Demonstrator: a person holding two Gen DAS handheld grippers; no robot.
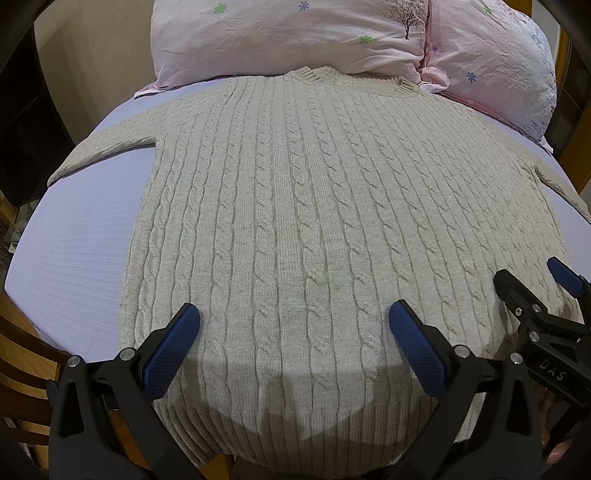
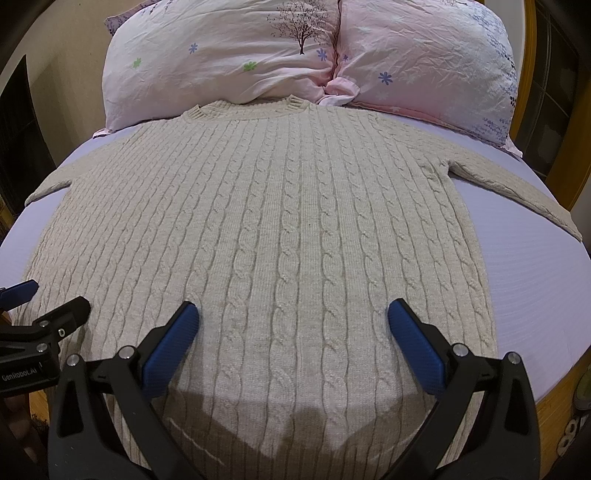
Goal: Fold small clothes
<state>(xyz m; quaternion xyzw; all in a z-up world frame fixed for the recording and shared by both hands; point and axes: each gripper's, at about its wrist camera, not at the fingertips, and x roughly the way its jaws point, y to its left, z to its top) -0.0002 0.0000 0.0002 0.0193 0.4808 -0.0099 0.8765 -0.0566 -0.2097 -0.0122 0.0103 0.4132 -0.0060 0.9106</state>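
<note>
Sweater (image 1: 295, 206) lay flat on the bed (image 1: 74, 251), collar at 12 o'clock by the pillows (image 1: 280, 33). Left gripper (image 1: 294, 325) and right gripper (image 2: 293, 321) hovered over the hem, jaws apart, holding nothing.

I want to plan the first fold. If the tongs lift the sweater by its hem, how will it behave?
The sweater will likely be floppy: it lies limp and flat on the bed sheet, so unheld parts should sag. Its thick cable knit suggests some weight for its size. The textured yarn probably grips the pads rather than slipping.
</note>
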